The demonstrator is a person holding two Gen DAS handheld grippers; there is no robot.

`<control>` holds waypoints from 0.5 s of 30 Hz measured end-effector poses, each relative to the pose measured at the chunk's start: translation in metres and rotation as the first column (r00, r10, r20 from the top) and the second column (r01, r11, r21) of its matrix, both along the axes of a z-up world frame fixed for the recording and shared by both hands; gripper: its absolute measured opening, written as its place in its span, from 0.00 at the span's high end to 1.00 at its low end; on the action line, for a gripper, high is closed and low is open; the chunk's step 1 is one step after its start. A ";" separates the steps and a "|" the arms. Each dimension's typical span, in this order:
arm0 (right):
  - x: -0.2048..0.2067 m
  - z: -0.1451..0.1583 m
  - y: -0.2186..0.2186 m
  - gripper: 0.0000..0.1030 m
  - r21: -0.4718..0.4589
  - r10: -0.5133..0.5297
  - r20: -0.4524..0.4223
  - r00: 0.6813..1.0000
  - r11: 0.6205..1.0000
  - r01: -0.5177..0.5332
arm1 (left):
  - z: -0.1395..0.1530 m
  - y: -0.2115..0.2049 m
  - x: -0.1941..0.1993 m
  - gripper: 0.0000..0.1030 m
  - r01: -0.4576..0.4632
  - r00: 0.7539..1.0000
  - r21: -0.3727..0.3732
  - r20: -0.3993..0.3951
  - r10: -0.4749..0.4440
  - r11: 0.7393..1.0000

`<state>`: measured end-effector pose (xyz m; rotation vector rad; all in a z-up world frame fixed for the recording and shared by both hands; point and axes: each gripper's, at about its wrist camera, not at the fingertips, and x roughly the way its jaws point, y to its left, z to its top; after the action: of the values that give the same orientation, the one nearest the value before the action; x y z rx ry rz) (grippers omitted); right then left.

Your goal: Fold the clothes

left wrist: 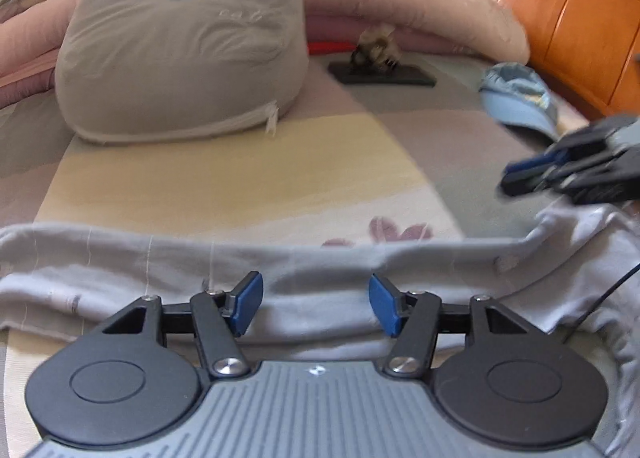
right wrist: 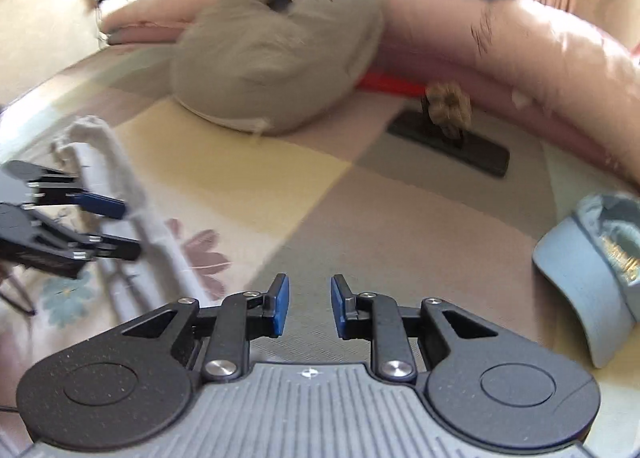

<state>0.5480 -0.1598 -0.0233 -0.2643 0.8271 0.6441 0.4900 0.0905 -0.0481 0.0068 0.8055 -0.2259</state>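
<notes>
While sunlight washes over it, we see a wide bed covered by a patchwork sheet of cream, grey and mauve squares with printed flowers point(left wrist: 248, 162), backed by an orange panelled wooden headboard point(left wrist: 560, 14) and a long pink quilted bolster point(left wrist: 432, 14). Next comes a plump grey cushion with a stitched animal face point(left wrist: 180, 58), then the pale lilac-grey cotton garment point(left wrist: 160, 262), lying crumpled in a long band across the near edge of the sheet. A light blue fabric cap point(right wrist: 592, 274) sits near the bolster, and a flat black slab bearing a small tan fuzzy thing point(left wrist: 380, 72), perhaps a hair clip, lies further back. Our left gripper point(left wrist: 316, 304) tilts down over the garment, blue pads wide apart with cloth beneath them, not pinched. Our right gripper point(right wrist: 306, 306) points down at bare sheet, pads narrowly apart and holding nothing.
</notes>
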 end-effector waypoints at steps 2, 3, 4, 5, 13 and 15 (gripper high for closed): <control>-0.001 -0.006 0.004 0.73 -0.026 0.021 -0.021 1.000 0.999 -0.022 | 0.010 0.000 0.002 0.43 0.006 0.999 -0.004 0.038 -0.006 1.000; -0.006 -0.008 0.006 0.74 -0.035 0.041 -0.022 0.999 0.999 -0.042 | 0.012 -0.001 0.007 0.42 0.010 0.999 -0.005 0.049 -0.010 1.000; -0.015 -0.008 0.006 0.74 -0.043 0.065 -0.012 0.998 0.997 -0.066 | 0.014 -0.003 0.011 0.42 0.014 0.998 -0.006 0.059 -0.013 1.000; -0.024 -0.009 0.005 0.73 -0.052 0.080 -0.003 0.997 0.995 -0.080 | 0.016 -0.004 0.016 0.42 0.018 0.998 -0.006 0.068 -0.017 1.000; -0.070 -0.025 0.010 0.72 -0.114 0.069 0.089 0.994 0.992 -0.059 | -0.007 -0.029 0.009 0.43 0.113 0.993 -0.002 0.037 -0.113 0.994; -0.074 -0.027 0.008 0.69 -0.107 0.051 0.104 0.993 0.993 -0.040 | -0.014 -0.028 0.003 0.43 0.098 0.995 -0.021 0.023 -0.097 0.995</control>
<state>0.4743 -0.1520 -0.0500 -0.4108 0.7547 0.6249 0.4926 0.0628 -0.0619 0.0280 0.7818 -0.3264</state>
